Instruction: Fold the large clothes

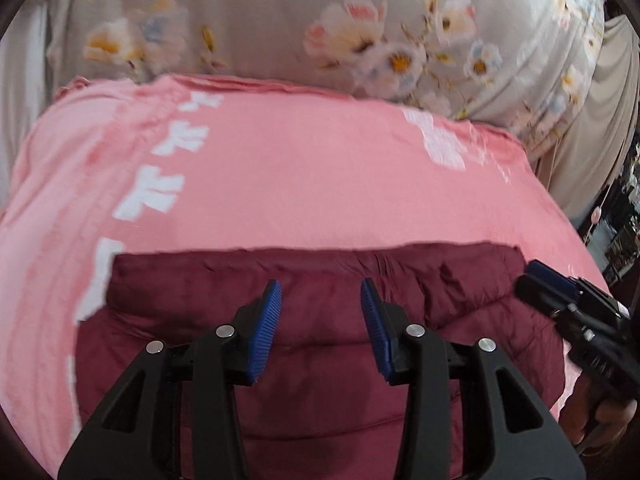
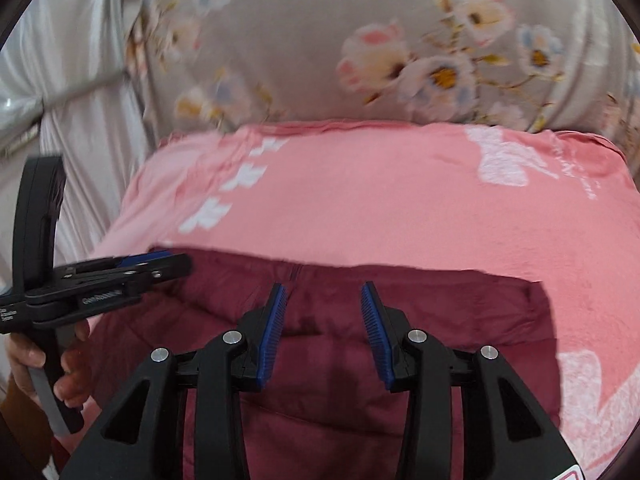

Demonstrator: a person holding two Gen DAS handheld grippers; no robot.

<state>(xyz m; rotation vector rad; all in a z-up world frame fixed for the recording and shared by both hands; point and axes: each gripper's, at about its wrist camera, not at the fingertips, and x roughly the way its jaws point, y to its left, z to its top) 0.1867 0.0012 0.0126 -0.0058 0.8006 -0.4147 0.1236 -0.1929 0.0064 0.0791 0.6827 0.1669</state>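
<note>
Pink blanket (image 1: 300,192) underneath, and the maroon quilted jacket (image 1: 320,360) lies at six o'clock, puffy, soft, probably slippery, so pinch its far hem, left gripper (image 1: 321,286) and right gripper (image 2: 324,288) both spread and empty.

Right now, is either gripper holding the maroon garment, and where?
Nothing is held. The left gripper and right gripper both hover open above the maroon garment, with nothing between their fingers.
</note>
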